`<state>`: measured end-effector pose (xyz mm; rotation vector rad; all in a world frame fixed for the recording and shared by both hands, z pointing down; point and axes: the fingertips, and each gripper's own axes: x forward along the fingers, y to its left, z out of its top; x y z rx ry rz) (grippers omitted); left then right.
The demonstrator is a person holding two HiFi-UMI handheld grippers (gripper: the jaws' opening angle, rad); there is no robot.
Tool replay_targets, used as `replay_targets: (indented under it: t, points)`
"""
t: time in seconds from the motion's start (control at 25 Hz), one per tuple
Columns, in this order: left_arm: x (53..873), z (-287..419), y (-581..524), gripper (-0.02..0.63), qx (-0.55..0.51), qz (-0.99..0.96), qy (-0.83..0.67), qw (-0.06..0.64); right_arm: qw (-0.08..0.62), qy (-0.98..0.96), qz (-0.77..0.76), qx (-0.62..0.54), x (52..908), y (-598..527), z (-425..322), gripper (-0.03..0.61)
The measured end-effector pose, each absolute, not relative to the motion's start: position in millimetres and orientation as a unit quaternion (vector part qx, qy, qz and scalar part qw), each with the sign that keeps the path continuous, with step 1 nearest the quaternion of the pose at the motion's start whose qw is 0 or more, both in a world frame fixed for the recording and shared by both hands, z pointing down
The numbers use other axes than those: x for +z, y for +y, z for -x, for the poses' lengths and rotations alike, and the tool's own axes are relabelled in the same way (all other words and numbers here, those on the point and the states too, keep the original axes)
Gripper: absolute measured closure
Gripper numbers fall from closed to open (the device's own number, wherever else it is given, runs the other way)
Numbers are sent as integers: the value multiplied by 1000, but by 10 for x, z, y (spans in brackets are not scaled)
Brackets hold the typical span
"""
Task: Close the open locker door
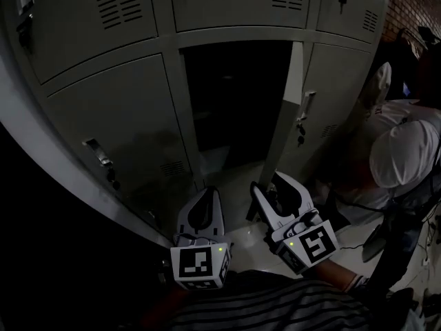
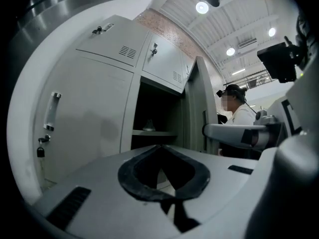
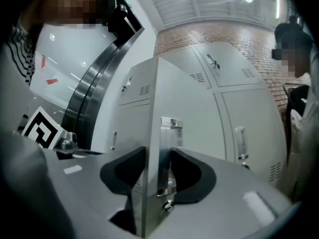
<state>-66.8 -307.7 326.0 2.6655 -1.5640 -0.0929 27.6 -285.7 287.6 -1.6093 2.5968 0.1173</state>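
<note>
Lockers of grey sheet metal (image 1: 117, 109) fill the wall, and one middle compartment (image 1: 234, 102) stands dark and open. Its tall grey metal locker door (image 1: 287, 109) is swung out on the compartment's right side, nearly edge-on to the person's head camera. The right claw (image 1: 275, 185) sits low on that door's free edge. In its own view the right claw (image 3: 158, 151) has one black pad pressed on each side of the door (image 3: 144, 83), with the shiny latch plate (image 3: 167, 153) caught between them, so it is clamped on the door. The left claw (image 1: 210, 193) hangs just beside it, in front of the open compartment and touching nothing. Its own view shows the left claw (image 2: 160, 147) with its tips drawn together and nothing between the pads, and behind it a shelf (image 2: 152, 132) inside the compartment. A person in a white shirt (image 1: 403, 150) is at the far right, close to the neighbouring lockers.
</note>
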Motion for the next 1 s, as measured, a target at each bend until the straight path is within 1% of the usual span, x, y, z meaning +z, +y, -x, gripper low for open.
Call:
replay_targets:
  t: [0.04, 0.08, 0.28, 0.4, 0.72, 0.88, 0.92, 1.0]
  points:
    - [3263, 750, -3098, 611, -29, -858, -513, 26, 39, 853, 519, 38, 2887, -2917, -176, 431]
    - [3267, 824, -3116, 611, -26, -854, -519, 29, 37, 857, 513, 38, 2898, -2983, -87, 439]
    - [3293, 1149, -3254, 611, -19, -839, -543, 38, 33, 868, 493, 37, 2921, -3344, 256, 434]
    - [3338, 1318, -3378, 611, -25, -829, -557, 32, 32, 873, 485, 45, 2930, -3559, 400, 465]
    - [3369, 1509, -3657, 611, -30, -822, -567, 35, 22, 872, 486, 56, 2945, -4100, 623, 454]
    - [3404, 1564, -3755, 611, -24, -820, -571, 39, 17, 871, 488, 60, 2957, -4301, 669, 457]
    - [3407, 1571, -3771, 611, -21, -819, -571, 43, 15, 871, 488, 61, 2962, -4346, 679, 471]
    - [3414, 1573, -3790, 611, -16, -819, -571, 50, 12, 870, 489, 63, 2985, -4426, 690, 472]
